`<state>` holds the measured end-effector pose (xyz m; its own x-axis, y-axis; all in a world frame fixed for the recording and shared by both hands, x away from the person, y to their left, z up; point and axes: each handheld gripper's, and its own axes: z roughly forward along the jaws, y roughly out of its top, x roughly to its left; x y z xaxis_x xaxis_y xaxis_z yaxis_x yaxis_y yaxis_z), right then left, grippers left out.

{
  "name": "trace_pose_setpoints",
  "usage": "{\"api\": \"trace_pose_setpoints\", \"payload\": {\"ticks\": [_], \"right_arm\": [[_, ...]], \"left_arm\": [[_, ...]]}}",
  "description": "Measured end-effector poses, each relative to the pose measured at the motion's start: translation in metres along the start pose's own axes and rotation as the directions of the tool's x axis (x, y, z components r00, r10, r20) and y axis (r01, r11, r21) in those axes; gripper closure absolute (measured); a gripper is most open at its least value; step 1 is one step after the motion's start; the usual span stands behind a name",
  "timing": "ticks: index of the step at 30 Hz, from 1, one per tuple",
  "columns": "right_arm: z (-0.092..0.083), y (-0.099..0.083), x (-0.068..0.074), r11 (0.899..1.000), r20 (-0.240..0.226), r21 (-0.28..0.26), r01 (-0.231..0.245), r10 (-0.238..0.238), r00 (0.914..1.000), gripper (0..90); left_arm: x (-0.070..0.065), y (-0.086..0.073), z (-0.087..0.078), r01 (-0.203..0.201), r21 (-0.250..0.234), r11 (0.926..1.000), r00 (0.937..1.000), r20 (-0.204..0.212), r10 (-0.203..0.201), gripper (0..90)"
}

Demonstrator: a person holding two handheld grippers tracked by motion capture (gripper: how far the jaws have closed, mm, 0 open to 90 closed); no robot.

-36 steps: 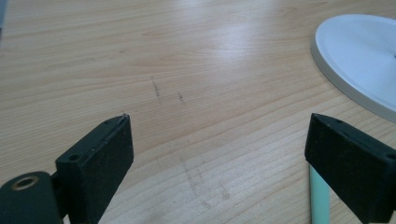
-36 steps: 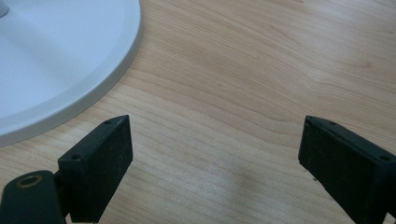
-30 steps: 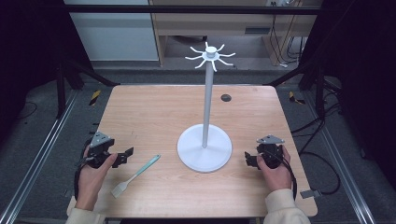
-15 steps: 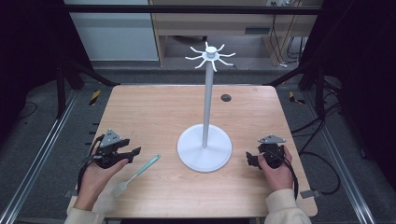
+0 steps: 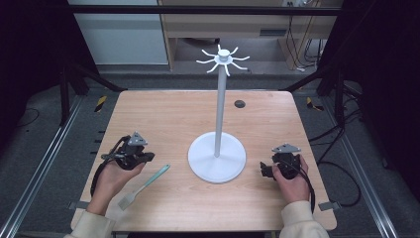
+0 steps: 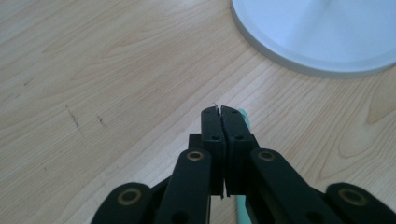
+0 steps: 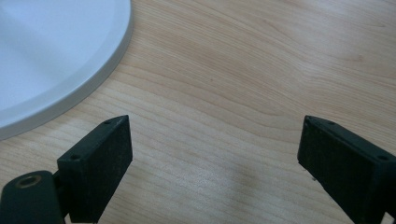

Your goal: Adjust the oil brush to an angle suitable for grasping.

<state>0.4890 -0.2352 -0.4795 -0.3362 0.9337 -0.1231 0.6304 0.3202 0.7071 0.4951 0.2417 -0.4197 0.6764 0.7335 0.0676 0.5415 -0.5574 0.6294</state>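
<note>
Left tongs snapped shut above the pale green spatula; nothing picked up yet.

From where I stand, the left tongs [image 5: 148, 157] have moved in from the near-left edge of the worktop [image 5: 163, 114] toward the spatula [image 5: 143, 186] and have just been closing; in the left gripper view their pads now meet with nothing between them, the green handle [image 6: 243, 114] peeking out beneath the tips. The spatula lies flat at near left, where it lay a second ago, handle end pointing toward the white stand [image 5: 217, 157] at mid-worktop. The right tongs [image 5: 263, 170] wait wide open and empty just right of the stand's base, unmoved. I'd judge the closing as a test squeeze or a miss, so the grasp on the handle remains to be made.
</note>
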Motion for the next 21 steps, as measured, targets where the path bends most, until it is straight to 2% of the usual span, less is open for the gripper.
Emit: {"api": "trace_pose_setpoints", "payload": {"ticks": [4,5,7,13,15,17,20,21], "right_arm": [[0.0,0.001,0.001,1.0,-0.004,-0.006,0.008,-0.008,1.0,10.6],[-0.001,0.001,0.001,1.0,-0.005,-0.006,0.008,-0.008,1.0,10.6],[-0.001,0.0,0.001,1.0,-0.007,-0.007,0.006,-0.006,1.0,10.6],[0.001,0.001,0.0,1.0,-0.01,-0.003,0.004,-0.004,0.9999,10.7],[0.001,0.001,0.001,1.0,-0.012,-0.002,0.009,-0.009,0.9999,10.8],[0.001,0.001,0.002,1.0,-0.015,-0.001,0.019,-0.019,0.9997,10.8],[0.001,0.001,0.002,1.0,-0.015,0.0,0.017,-0.017,0.9997,10.8],[0.001,0.001,0.002,1.0,-0.015,0.001,0.018,-0.018,0.9997,10.8]], "left_arm": [[0.002,-0.009,0.006,0.014,0.035,0.9993,0.9997,-0.02,-0.014,90.0],[0.002,-0.011,0.007,0.023,0.035,0.9991,0.9997,-0.012,-0.023,90.0],[0.002,-0.014,0.01,0.016,0.033,0.9993,0.9998,-0.009,-0.016,90.0],[0.0,-0.018,0.021,0.005,0.071,0.9975,1.0,0.0,-0.005,90.0],[-0.001,-0.02,0.025,0.008,0.074,0.9972,0.9999,0.011,-0.009,90.0],[-0.003,-0.021,0.03,0.003,0.081,0.9967,0.9992,0.04,-0.006,90.0],[-0.006,-0.02,0.036,-0.012,0.092,0.9957,0.9991,0.043,0.008,90.0],[-0.006,-0.021,0.038,-0.005,0.09,0.9959,0.999,0.044,0.001,90.0]]}}
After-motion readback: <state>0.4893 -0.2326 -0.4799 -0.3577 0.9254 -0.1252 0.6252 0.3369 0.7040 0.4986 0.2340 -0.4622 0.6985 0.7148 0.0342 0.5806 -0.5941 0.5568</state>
